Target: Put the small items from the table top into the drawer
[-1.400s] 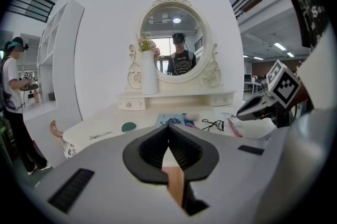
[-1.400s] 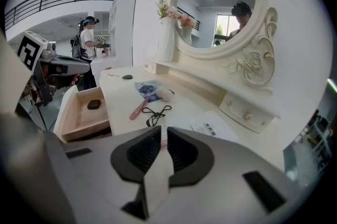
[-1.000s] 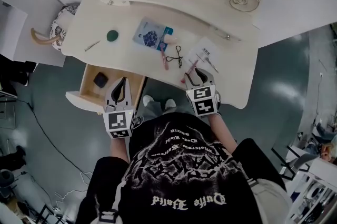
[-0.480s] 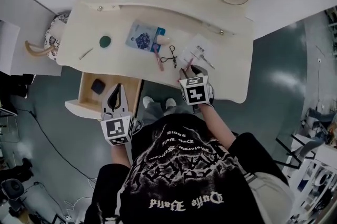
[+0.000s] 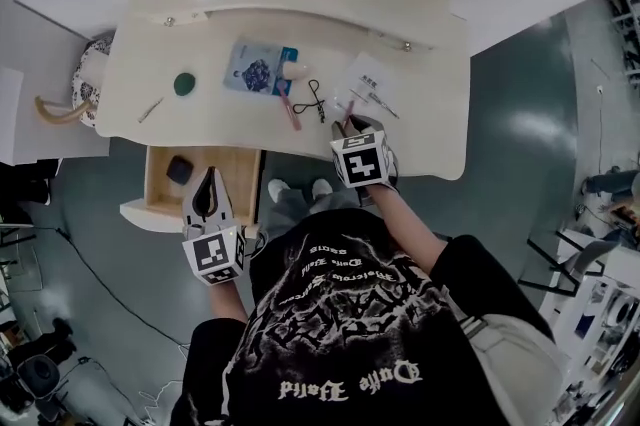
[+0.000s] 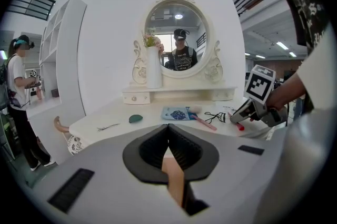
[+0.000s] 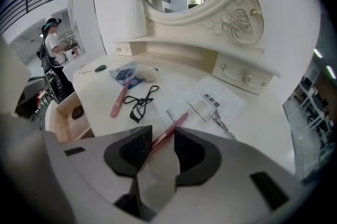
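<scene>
Your right gripper (image 5: 350,126) is at the front edge of the cream vanity bench (image 5: 430,129). Its jaws are closing around a slim pink-red stick (image 7: 174,124), which lies on the bench between them, not yet pinched. Your left gripper (image 5: 209,176) hovers over the open wooden drawer (image 5: 158,192), jaws together on nothing. A small dark pad (image 5: 179,170) lies in the drawer. On the bench lie a black eyelash curler (image 5: 316,100), a blue packet (image 5: 255,69) and a green oval piece (image 5: 184,83).

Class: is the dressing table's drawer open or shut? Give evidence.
Open. The drawer stands pulled out below the table top, its wooden inside and a dark item showing.
</scene>
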Available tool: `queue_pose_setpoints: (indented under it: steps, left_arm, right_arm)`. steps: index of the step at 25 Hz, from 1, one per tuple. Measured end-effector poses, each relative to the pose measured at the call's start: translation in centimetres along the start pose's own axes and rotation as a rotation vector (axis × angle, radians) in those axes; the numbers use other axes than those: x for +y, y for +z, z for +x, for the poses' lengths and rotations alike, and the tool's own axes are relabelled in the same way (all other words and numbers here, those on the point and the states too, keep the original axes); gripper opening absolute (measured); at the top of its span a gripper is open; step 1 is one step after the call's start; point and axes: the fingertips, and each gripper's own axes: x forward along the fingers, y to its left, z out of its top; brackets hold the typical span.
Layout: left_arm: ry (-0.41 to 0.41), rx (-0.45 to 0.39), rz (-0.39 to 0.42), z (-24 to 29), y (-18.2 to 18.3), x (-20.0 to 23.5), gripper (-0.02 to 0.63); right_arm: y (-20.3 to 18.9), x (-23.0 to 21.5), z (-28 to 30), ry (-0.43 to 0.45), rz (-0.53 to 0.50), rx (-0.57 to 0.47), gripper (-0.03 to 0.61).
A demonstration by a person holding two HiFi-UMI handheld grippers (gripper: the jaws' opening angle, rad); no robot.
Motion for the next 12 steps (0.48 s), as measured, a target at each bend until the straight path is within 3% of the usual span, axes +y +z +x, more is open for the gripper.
queue_pose_setpoints:
  steps: [12]
  left_arm:
    - [-0.015,-0.004,-0.006,0.36,0.18,-0.02,0.015]
  right_arm:
    - [-0.68,-0.19,-0.12,-0.002,0.013,0.032,0.071]
